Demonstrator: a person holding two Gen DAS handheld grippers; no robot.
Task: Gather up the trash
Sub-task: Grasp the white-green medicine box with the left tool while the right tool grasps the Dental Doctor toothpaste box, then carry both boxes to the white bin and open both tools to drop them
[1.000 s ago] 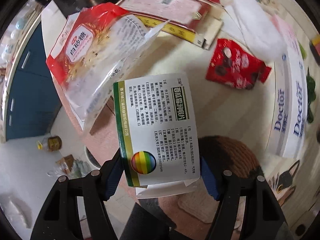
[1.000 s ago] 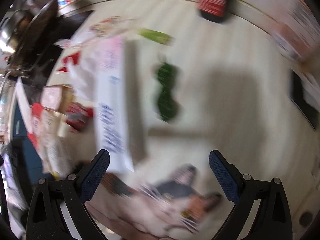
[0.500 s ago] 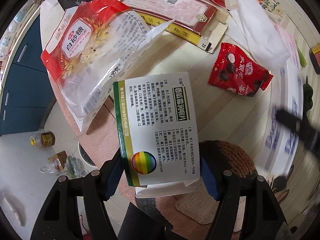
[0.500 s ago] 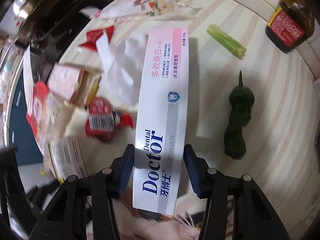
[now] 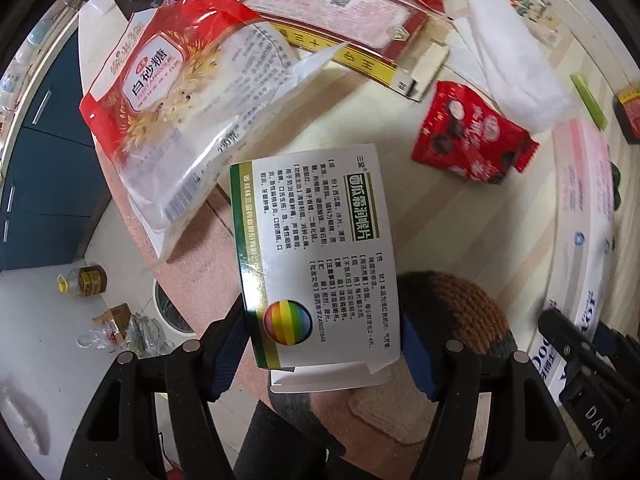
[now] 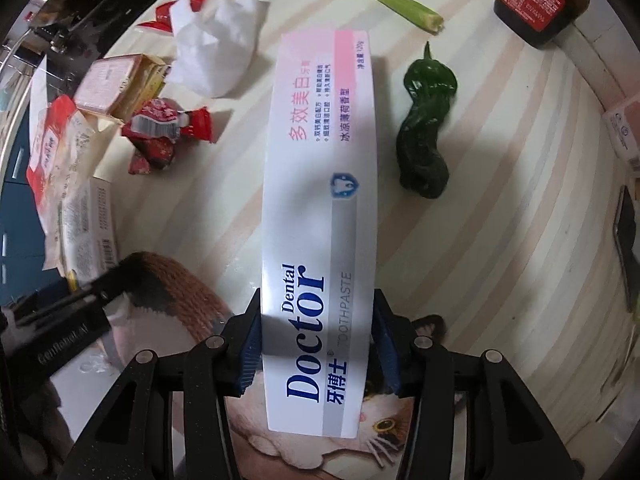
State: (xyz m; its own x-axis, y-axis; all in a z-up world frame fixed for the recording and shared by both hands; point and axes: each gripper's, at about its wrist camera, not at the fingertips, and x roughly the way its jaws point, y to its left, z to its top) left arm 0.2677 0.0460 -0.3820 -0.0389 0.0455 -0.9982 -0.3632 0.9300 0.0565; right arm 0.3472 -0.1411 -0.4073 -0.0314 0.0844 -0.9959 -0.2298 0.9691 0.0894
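1. We're over a round, pale striped worktop (image 6: pixel 500 240) littered with packaging, blue cabinets and floor off to the left.
2. Our left tongs (image 5: pixel 324 344) are clamped on the medicine box (image 5: pixel 316 256), a flat glossy white carton raised above the worktop edge.
3. Beside it lie a crinkly sugar bag (image 5: pixel 176 108), a red snack wrapper (image 5: pixel 472 140) and soft white tissue (image 6: pixel 218 52).
4. Our right tongs (image 6: pixel 318 344) pinch the long, rigid toothpaste box (image 6: pixel 320 200) across its near end; whether it's clear of the worktop, we can't tell.
5. Both pickups look made; next we'd carry these cartons to a bin, gripping gently so the hollow card doesn't crush.
6. Far right, a wrinkled green pepper (image 6: pixel 426 120) waits.
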